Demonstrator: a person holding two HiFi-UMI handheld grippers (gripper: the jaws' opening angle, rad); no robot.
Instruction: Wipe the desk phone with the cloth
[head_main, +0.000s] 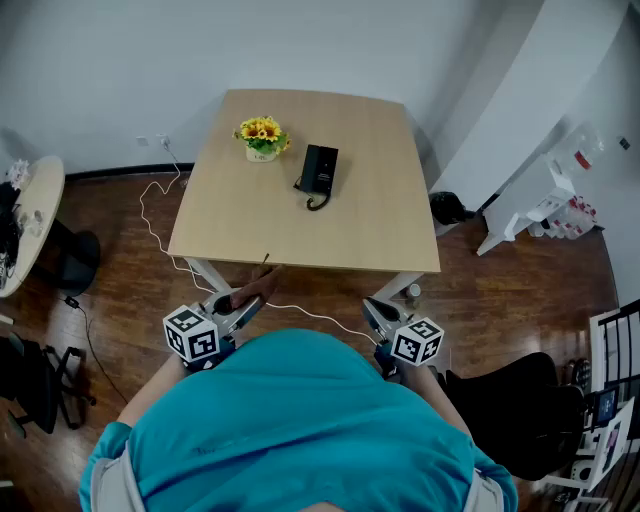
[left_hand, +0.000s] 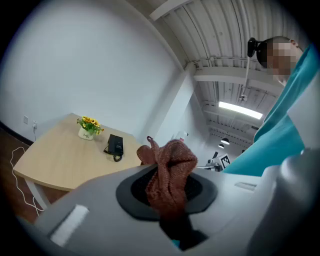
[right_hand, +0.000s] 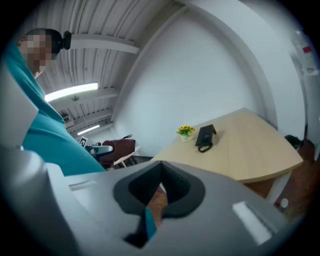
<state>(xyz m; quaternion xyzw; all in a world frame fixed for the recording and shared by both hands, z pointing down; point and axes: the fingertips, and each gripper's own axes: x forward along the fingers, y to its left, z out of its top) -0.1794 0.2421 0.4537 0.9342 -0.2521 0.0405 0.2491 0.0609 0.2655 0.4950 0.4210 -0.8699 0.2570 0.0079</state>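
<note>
The black desk phone lies near the middle of the light wooden table, its coiled cord at the front. A reddish-brown cloth sticks up from my left gripper, which is shut on it and held close to my body, short of the table's near edge. In the left gripper view the cloth bunches between the jaws, with the phone far ahead. My right gripper is shut and holds nothing; in its own view the phone is well ahead.
A small pot of yellow flowers stands left of the phone. A white cable trails over the wooden floor at the table's left. A round side table, a black chair and a white rack surround the area.
</note>
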